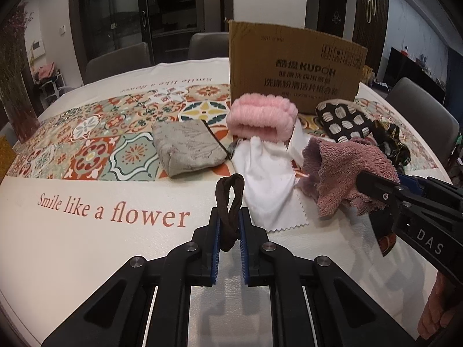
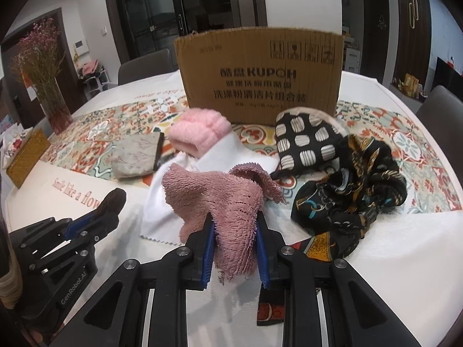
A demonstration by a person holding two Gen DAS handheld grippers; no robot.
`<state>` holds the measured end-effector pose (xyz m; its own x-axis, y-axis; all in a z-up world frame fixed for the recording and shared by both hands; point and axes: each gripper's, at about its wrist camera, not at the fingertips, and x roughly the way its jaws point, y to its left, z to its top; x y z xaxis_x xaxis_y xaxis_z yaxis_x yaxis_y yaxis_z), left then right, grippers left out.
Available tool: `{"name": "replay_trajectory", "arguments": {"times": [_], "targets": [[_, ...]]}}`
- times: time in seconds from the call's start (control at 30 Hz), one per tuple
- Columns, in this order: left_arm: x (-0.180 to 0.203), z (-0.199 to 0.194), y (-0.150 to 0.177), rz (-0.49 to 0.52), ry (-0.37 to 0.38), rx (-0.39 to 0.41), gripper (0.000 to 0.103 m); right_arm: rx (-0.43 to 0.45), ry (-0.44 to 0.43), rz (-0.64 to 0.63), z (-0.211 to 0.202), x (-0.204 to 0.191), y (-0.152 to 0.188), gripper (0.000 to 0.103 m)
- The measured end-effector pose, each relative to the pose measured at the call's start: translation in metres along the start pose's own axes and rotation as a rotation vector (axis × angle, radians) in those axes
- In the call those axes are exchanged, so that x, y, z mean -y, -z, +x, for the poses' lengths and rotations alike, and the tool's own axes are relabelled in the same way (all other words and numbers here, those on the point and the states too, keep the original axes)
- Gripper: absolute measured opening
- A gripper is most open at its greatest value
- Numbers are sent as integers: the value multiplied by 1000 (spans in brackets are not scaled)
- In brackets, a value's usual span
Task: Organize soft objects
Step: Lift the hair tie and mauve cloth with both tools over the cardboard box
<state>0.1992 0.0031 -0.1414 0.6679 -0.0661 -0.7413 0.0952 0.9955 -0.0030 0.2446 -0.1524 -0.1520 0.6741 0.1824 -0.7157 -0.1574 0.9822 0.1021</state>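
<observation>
Two grips we hold, left gripper (image 1: pixel 230 225) pinching a looped brown hair tie (image 1: pixel 230 202), right gripper (image 2: pixel 234 231) clamping a shaggy mauve towel (image 2: pixel 220 202).

Both wrist cameras look forward and downward along their fingers, close above the round cloth-covered table (image 1: pixel 72 231). Both share the brown cardboard box (image 1: pixel 292 72) (image 2: pixel 260 75) and the fluffy pink roll (image 1: pixel 260 120) (image 2: pixel 199 133).

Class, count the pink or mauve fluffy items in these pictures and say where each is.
2. The pink fluffy roll lies before the cardboard box; the mauve towel is in the right gripper. None seems hidden.
</observation>
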Motion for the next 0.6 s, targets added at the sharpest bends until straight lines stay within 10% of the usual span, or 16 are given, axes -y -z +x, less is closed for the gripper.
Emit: {"name": "replay_trajectory", "arguments": {"times": [0.6], "targets": [[8, -64, -35, -11, 38, 167, 13, 182, 36, 1, -67, -4, -29, 22]]}}
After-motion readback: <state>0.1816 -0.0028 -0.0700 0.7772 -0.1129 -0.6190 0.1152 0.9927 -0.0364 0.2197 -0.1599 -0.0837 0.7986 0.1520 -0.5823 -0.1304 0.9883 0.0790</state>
